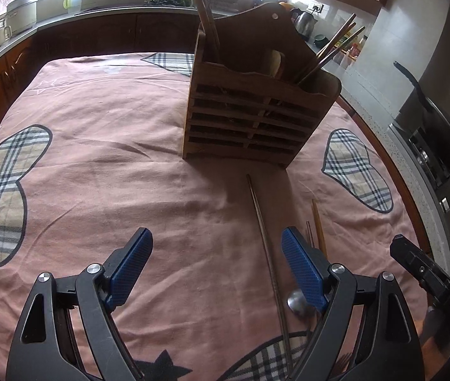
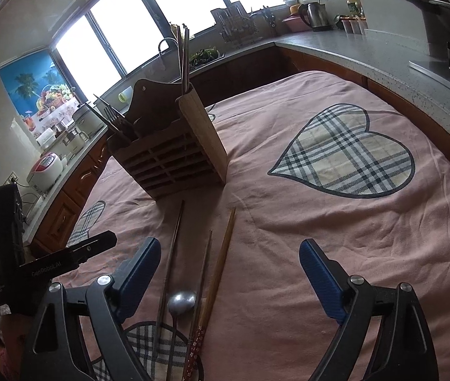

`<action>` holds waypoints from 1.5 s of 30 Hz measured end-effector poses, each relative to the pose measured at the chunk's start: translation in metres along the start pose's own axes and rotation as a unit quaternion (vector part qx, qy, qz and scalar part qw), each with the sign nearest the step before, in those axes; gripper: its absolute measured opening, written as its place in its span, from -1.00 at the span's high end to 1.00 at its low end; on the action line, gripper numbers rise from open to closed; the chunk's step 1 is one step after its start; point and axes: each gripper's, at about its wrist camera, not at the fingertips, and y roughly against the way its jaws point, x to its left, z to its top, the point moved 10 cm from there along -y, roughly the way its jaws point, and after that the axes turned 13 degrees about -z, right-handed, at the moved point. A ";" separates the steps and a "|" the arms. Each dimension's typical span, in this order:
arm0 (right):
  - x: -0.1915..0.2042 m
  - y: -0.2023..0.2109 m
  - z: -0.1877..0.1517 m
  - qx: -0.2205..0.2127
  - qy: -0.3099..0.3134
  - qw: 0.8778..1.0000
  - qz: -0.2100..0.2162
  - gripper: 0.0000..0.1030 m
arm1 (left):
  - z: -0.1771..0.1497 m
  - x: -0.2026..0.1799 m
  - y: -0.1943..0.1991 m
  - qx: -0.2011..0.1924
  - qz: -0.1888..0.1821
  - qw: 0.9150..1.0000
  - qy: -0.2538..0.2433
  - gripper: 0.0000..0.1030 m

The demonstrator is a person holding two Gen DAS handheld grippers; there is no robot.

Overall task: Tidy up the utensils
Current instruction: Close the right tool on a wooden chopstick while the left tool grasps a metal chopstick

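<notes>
Step in hand: approach to pick-up. Left gripper (image 1: 217,254) and right gripper (image 2: 229,263) both gape wide, holding nothing. Loose chopsticks (image 2: 221,254) and spoon (image 2: 181,300) lie on cloth (image 2: 288,222) before wooden holder (image 2: 174,155). Next: straddle one chopstick, close.

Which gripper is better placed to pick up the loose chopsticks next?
Probably right: the right gripper is open with the chopsticks and spoon between its fingers. The left gripper has only one chopstick inside.
</notes>
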 end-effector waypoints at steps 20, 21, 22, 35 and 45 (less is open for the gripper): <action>0.012 -0.069 0.004 0.064 0.039 0.997 -0.015 0.32 | 0.001 -0.009 -0.072 0.061 -0.019 0.997 -0.048 0.80; 0.015 -0.074 0.004 0.068 0.046 0.997 -0.016 0.33 | -0.001 -0.009 -0.069 0.063 -0.021 0.997 -0.050 0.80; 0.018 -0.078 0.004 0.071 0.052 0.996 -0.017 0.33 | -0.003 -0.008 -0.066 0.066 -0.024 0.996 -0.050 0.80; 0.037 -0.109 0.006 0.083 0.136 0.986 -0.056 0.55 | 0.012 -0.005 -0.081 0.088 0.007 0.994 -0.058 0.62; 0.037 -0.108 0.005 0.077 0.150 0.984 -0.061 0.82 | 0.014 -0.009 -0.087 0.084 0.022 0.993 -0.076 0.87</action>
